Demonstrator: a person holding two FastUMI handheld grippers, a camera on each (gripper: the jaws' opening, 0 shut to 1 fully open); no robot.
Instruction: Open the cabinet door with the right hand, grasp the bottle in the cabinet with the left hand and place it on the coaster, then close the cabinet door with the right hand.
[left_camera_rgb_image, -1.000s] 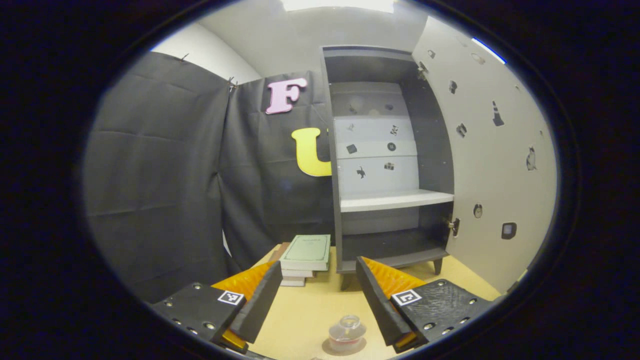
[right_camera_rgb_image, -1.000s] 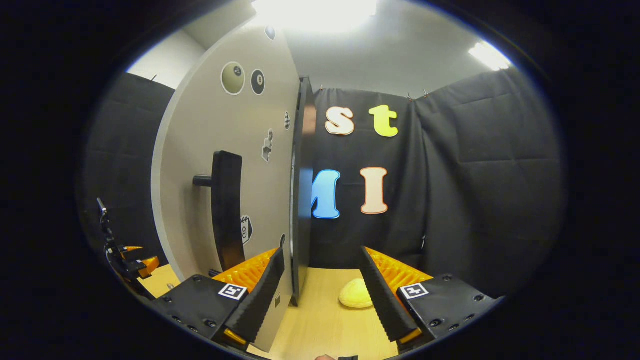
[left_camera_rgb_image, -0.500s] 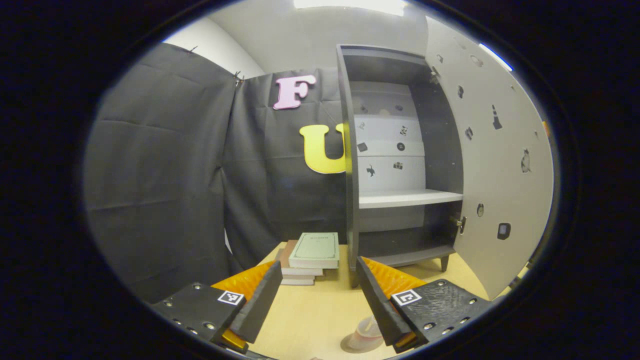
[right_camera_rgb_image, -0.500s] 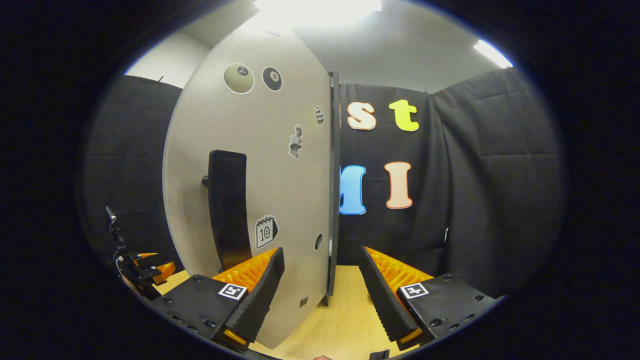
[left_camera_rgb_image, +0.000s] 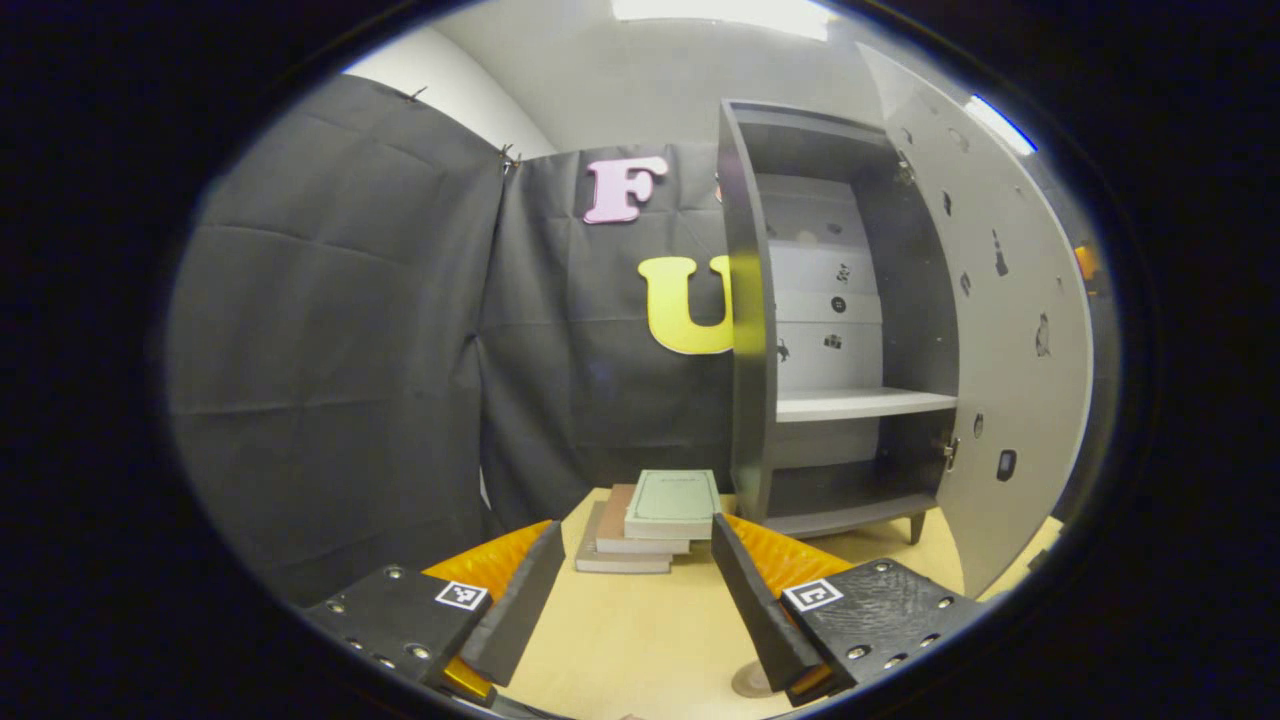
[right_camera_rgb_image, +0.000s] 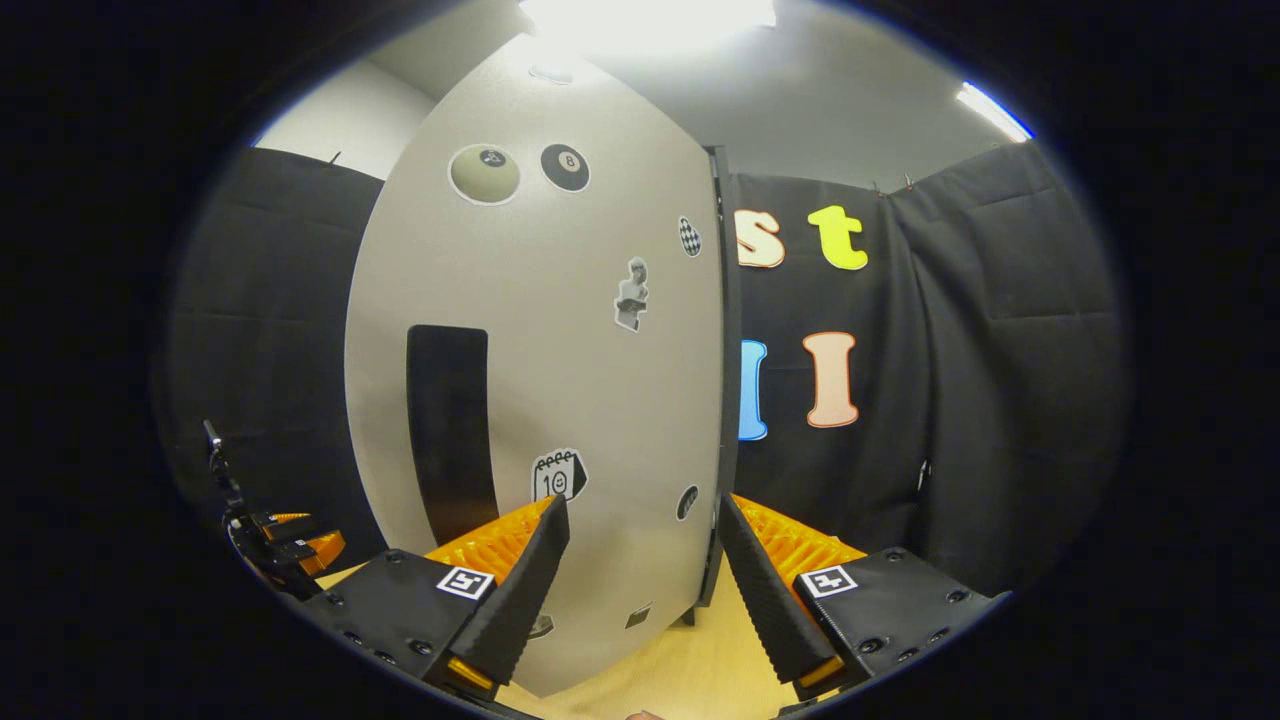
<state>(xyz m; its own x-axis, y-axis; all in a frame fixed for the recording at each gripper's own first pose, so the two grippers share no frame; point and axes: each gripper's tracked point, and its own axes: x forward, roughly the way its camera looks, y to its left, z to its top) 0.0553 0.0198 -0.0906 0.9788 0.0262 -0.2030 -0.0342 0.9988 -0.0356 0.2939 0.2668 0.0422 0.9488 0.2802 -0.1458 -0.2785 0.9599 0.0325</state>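
Pale worktop (left_camera_rgb_image: 640, 640) under both grippers. Left gripper (left_camera_rgb_image: 632, 610): fingers apart, empty, above the coaster (left_camera_rgb_image: 750, 682) peeking beside its right finger; books (left_camera_rgb_image: 655, 512) and open cabinet (left_camera_rgb_image: 830, 330) beyond. Right gripper (right_camera_rgb_image: 640, 590): fingers apart, nothing clamped, facing the door (right_camera_rgb_image: 560, 380) and its handle (right_camera_rgb_image: 450, 430). Bottle hidden here.

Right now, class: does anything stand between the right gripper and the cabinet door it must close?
Nothing visible does. The open right gripper faces the cabinet door directly, and the door's handle stands uncovered toward the left of the right gripper view.
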